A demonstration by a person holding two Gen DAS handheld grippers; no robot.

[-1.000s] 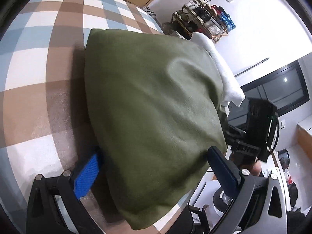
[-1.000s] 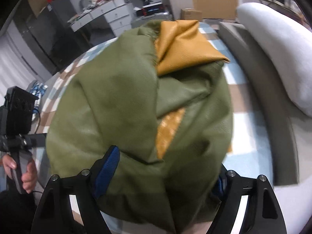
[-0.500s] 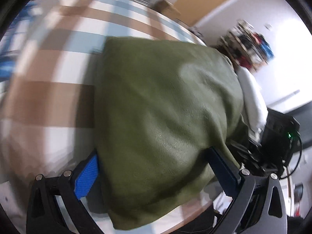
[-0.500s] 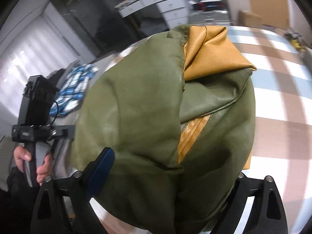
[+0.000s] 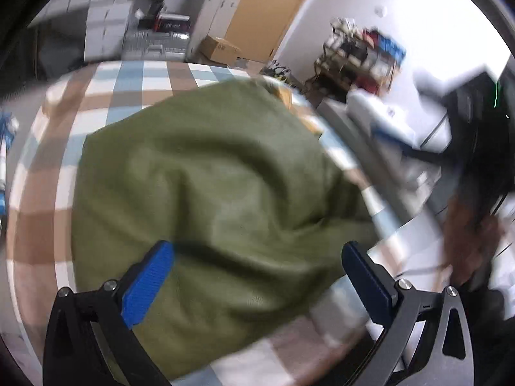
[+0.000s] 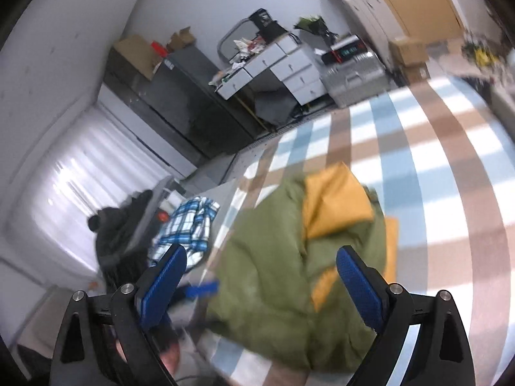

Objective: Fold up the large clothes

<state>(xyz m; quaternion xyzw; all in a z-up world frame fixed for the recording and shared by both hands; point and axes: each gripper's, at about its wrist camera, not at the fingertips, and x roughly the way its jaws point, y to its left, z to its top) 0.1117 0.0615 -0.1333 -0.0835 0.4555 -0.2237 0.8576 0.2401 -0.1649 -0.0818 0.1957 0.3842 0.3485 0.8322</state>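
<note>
An olive green jacket (image 5: 209,193) with mustard yellow lining lies bunched in a folded heap on the checked bedspread (image 5: 106,96). It also shows in the right wrist view (image 6: 289,273), with the yellow lining (image 6: 334,206) turned out on top. My left gripper (image 5: 257,286) is open, its blue pads (image 5: 148,283) spread just above the jacket's near edge. My right gripper (image 6: 260,286) is open and empty, raised above the jacket. The right gripper's body (image 5: 476,135) shows blurred at the right in the left wrist view.
A blue plaid garment (image 6: 186,225) lies at the bed's left edge. Drawers (image 6: 283,70), a dark cabinet (image 6: 180,103) and boxes stand beyond the bed. A grey headboard and white pillow (image 5: 379,119) lie at the right, with a cluttered rack (image 5: 360,58) behind.
Both grippers have pulled back and lifted off the jacket, swinging their views round. The jacket now lies free on the bedspread, farther from the right gripper.
</note>
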